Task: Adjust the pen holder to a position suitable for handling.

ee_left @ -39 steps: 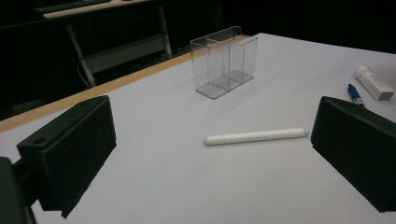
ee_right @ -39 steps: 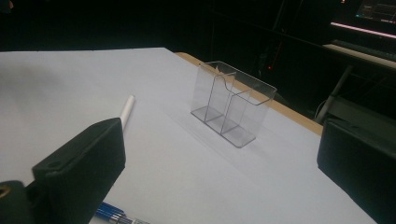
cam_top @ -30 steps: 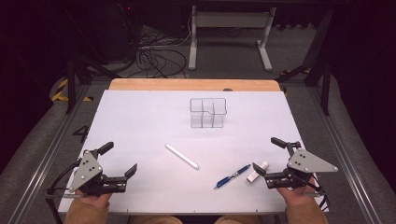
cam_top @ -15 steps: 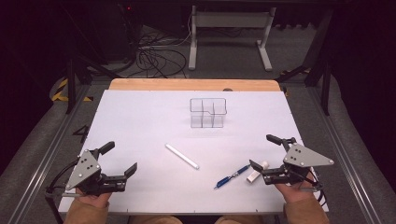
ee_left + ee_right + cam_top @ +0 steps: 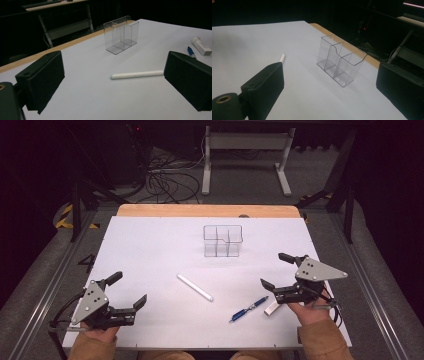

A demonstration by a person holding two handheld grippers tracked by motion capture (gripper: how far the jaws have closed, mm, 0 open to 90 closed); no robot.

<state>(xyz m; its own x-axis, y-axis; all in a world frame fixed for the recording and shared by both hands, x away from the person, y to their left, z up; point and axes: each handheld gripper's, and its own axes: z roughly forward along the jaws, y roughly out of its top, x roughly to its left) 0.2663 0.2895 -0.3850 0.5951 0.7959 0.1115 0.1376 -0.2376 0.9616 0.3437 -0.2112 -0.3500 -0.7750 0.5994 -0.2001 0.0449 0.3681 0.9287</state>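
White plastic stick (image 5: 195,287) lies mid-counter, toward the near edge: light, stiff, apt to roll. I'd pinch its middle. Left tongs (image 5: 131,292) and right tongs (image 5: 274,271) both gape empty.

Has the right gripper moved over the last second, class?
Yes. The right gripper has lifted slightly and shifted away from the person, toward the clear organizer, judged against the blue pen.

2 hand-held tongs, left tongs (image 5: 131,292) and right tongs (image 5: 276,271), each with black blocky jaws, a grey 3-cornered plate with dark holes, and a trailing black cable. Tan sleeves.
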